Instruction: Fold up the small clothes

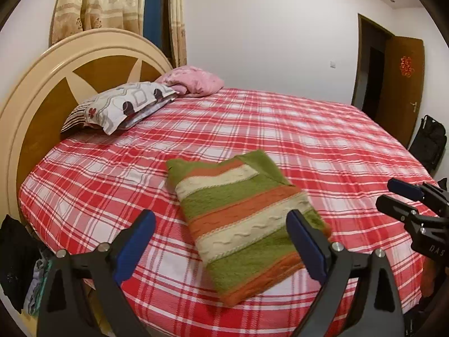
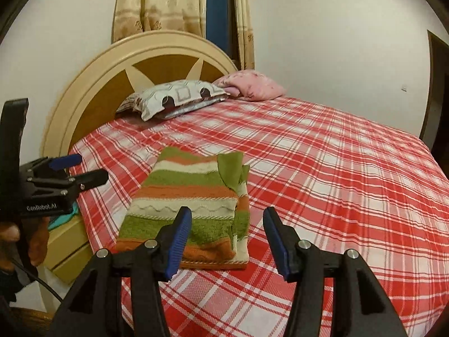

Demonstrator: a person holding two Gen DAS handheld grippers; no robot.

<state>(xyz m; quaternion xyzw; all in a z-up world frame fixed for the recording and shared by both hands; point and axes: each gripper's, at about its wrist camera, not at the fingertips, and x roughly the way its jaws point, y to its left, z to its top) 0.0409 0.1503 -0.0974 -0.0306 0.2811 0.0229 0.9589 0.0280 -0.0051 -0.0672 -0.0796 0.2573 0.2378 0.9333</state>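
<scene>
A folded knit sweater (image 1: 238, 196) with green, orange and cream stripes lies flat on the red plaid bed sheet (image 1: 322, 140), near the bed's front edge. My left gripper (image 1: 220, 219) hovers above its near end, open wide with nothing between the blue pads. In the right wrist view the same sweater (image 2: 185, 188) lies just ahead of my right gripper (image 2: 227, 216), which is open and holds nothing. Each gripper shows in the other's view: the right gripper (image 1: 404, 196) at the right edge, the left gripper (image 2: 81, 168) at the left edge with a hand below it.
A patterned pillow (image 1: 123, 106) and a pink pillow (image 1: 193, 80) rest against the round headboard (image 1: 42, 90). A heap of clothes (image 1: 36, 275) sits off the bed's left side on a cream bedside cabinet (image 2: 67, 244). A brown door (image 1: 401, 84) and a black bag (image 1: 429, 140) are at the far right.
</scene>
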